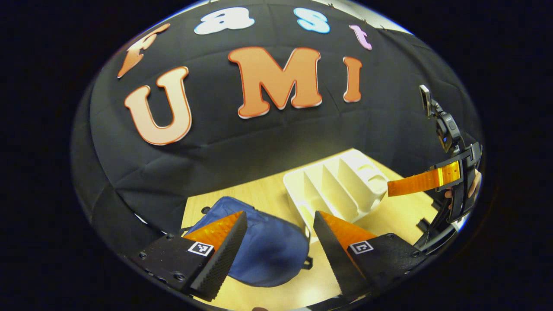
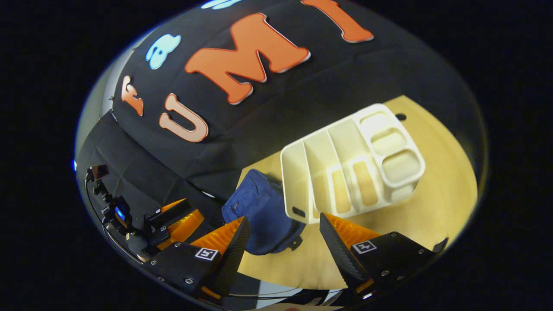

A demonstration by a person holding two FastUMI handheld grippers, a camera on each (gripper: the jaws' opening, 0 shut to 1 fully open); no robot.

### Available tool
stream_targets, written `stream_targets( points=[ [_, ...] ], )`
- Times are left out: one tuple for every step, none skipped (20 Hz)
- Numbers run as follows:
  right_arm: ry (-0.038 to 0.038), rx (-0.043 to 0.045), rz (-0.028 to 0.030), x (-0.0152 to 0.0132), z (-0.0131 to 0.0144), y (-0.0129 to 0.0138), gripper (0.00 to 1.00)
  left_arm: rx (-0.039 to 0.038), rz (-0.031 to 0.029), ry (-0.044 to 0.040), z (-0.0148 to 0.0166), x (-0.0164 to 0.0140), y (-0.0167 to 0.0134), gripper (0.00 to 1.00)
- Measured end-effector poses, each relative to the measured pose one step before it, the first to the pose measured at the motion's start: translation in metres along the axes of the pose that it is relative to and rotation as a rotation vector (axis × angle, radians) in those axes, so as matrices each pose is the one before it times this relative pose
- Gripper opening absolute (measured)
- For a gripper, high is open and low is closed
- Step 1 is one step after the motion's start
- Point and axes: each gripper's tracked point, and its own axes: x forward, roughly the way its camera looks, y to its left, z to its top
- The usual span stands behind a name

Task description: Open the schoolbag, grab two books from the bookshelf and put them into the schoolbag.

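Here both grippers hang above the table [image 1: 259, 194], jaws wide and empty: the left gripper [image 1: 281, 235] over the bag [image 1: 268, 250], the right gripper [image 2: 283, 239] facing the shelf [image 2: 345, 168].

Bare table [image 2: 432, 181] right of bookshelf [image 2: 350, 164]; schoolbag [image 2: 259, 211] crowds its left

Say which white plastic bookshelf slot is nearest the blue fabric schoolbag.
The end slot beside the schoolbag, farthest from the three small cups.
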Motion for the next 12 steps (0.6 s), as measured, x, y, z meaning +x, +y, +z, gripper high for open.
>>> stream_targets(
  points=[
    [-0.05373, -0.04395, -0.02057, -0.01056, 0.01604, -0.00155, 0.96, -0.01215, 0.01386, -0.04218, 0.01020, -0.00686, -0.00679, 0.98],
    [-0.04945, -0.03704, -0.01781, -0.01273, 0.01336, -0.00173, 0.96, -0.00632, 0.00374, -0.02883, 0.00393, -0.00122, -0.00357, 0.98],
    [-0.04021, -0.02898, -0.01924, -0.01159, 0.01009, -0.00255, 0.96, -0.00707, 0.00581, -0.02069, 0.00472, -0.00487, -0.00375, 0.98],
    [-0.03481, -0.02558, -0.02162, -0.00890, 0.00738, -0.00329, 0.96, -0.00960, 0.00790, -0.01926, 0.00540, -0.00388, -0.00375, 0.98],
    [-0.03721, -0.03052, -0.02300, -0.00761, 0.00573, -0.00514, 0.96, -0.01096, 0.00700, -0.01987, 0.00657, -0.00457, -0.00510, 0.98],
    [-0.03994, -0.03775, -0.02608, -0.00528, 0.00467, -0.00433, 0.96, -0.01274, 0.00596, -0.01829, 0.00473, -0.00189, -0.00376, 0.98],
    [-0.03796, -0.04108, -0.02965, -0.00290, 0.00394, -0.00380, 0.96, -0.01400, -0.00523, -0.00623, -0.00106, -0.00104, -0.00157, 0.98],
    [-0.03295, -0.04424, -0.02735, -0.00190, 0.00214, -0.00515, 0.96, -0.01636, -0.00845, -0.01373, 0.00191, -0.00059, -0.00213, 1.00],
    [-0.03380, -0.03990, -0.02639, -0.00370, 0.00191, -0.00524, 0.96, -0.01718, -0.00202, -0.01467, 0.00199, -0.00117, -0.00368, 0.98],
    [-0.02757, -0.02563, -0.02589, -0.00071, 0.00149, -0.00058, 0.96, -0.01136, 0.00243, -0.00992, 0.00126, -0.00080, -0.00251, 0.98],
    [-0.02899, -0.01470, -0.02191, -0.00349, 0.00169, -0.00449, 0.96, -0.00394, 0.00646, -0.00954, -0.00175, -0.00349, -0.00083, 0.98],
    [-0.02407, -0.00635, -0.01999, -0.00163, 0.00129, -0.00454, 1.00, 0.00332, 0.00612, -0.00726, -0.00112, -0.00059, 0.00011, 0.97]
  ],
)
